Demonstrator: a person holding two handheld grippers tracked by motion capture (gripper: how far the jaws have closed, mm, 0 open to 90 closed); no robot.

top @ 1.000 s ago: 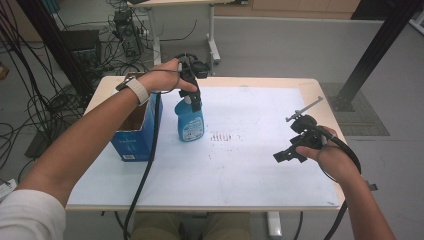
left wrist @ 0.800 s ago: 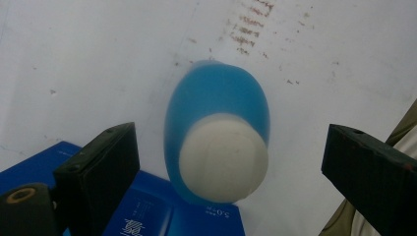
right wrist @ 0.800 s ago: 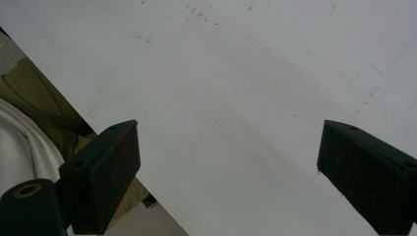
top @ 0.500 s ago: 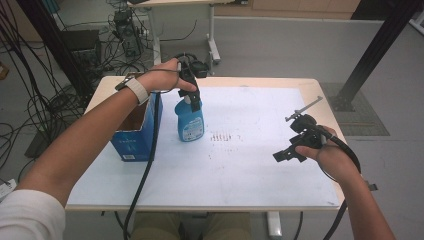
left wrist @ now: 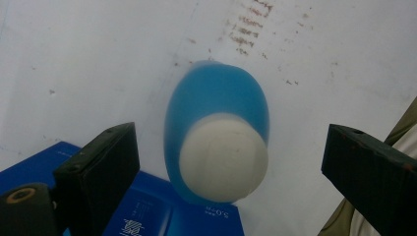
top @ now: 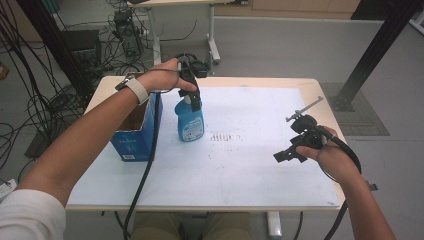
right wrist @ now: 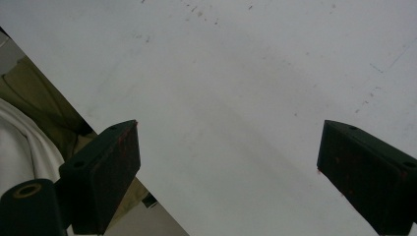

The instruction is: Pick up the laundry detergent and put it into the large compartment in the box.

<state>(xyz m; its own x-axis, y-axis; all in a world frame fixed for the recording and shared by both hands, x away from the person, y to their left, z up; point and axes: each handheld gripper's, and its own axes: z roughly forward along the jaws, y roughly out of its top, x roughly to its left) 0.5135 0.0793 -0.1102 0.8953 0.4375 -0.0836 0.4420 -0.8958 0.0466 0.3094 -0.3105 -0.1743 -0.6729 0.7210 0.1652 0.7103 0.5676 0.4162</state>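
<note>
A blue spray bottle [top: 190,121] stands upright on the white table [top: 250,165], just beside a blue cardboard box [top: 134,135], on the side of the box that faces the table's middle. The box is open at the top and sits near the table's edge on the person's left.

The left gripper [top: 192,97] hangs right above the bottle, pointing down at it. In the left gripper view its 2 black jaws stand wide apart, one on each side of the bottle's white cap [left wrist: 223,157], with a clear gap to the cap on both sides, so neither jaw touches it. The bottle's blue body [left wrist: 216,98] shows below the cap, and the box's printed top edge [left wrist: 142,216] lies just beside the bottle.

The right gripper [top: 289,155] is well apart from the bottle, on the other side of the table, held over the bare surface. In the right gripper view its 2 jaws are also spread wide, holding nothing.
</note>
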